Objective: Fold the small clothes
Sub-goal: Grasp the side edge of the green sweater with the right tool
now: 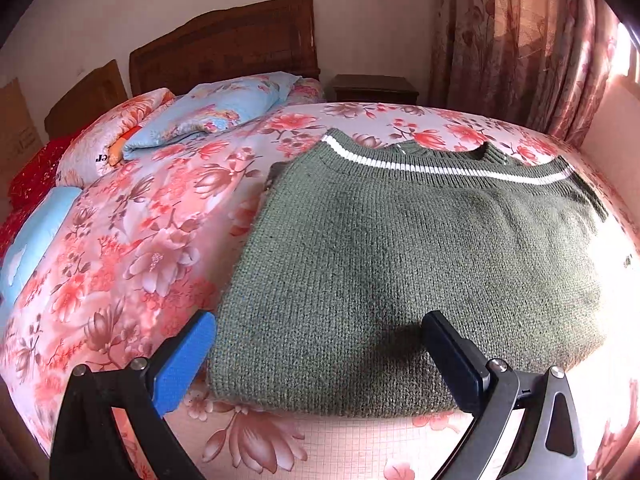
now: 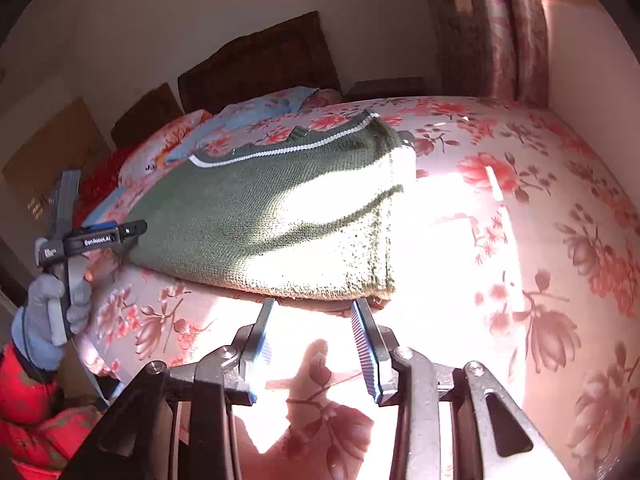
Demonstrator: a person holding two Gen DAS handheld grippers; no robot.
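Hard sunlight enters from window side, through curtain (image 1: 520, 48) at right. Glare washes out right edge of bed (image 2: 460, 240) and near right part of sweater (image 2: 260, 216) in my right view; knit detail lost there. My left tongs (image 1: 320, 356) cast dark shadow on sweater's near edge; my right tongs (image 2: 312, 344) throw shadow on bedspread between fingers. Fisheye bends bed edges; black vignette at corners. Headboard (image 2: 256, 68) side dim, slightly soft.
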